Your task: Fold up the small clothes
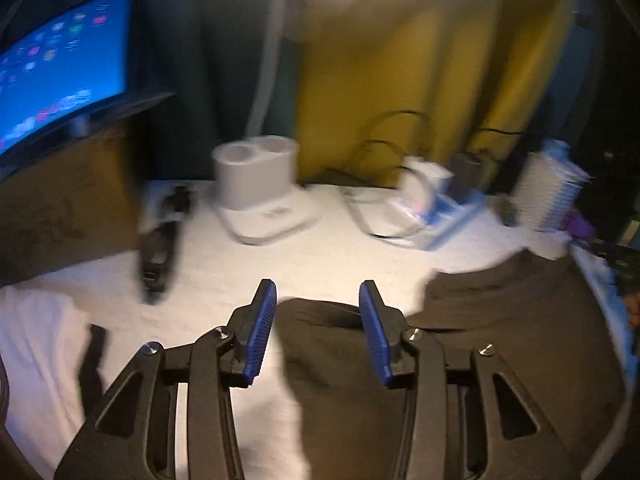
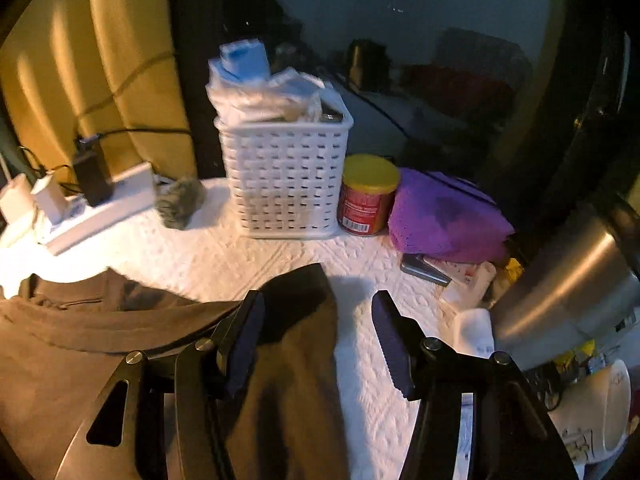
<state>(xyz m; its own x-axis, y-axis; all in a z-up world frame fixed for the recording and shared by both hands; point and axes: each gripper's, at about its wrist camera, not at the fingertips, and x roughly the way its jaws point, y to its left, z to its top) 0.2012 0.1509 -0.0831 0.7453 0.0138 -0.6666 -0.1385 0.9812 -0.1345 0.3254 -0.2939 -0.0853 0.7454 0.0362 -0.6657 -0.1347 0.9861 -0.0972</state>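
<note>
Hovering over brown garment point(image 1: 460, 360), both tools seemingly open.

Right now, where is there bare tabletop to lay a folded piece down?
Most open: the white surface between the brown shirt and the white charging dock. A smaller patch lies in front of the white basket. Crowded: the right edge, with purple cloth, red can and steel tumbler.

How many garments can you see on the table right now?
2. A brown shirt lies spread under both open hand-held grippers, and a white garment sits at the table's left edge. Others may be hidden outside the views.
</note>
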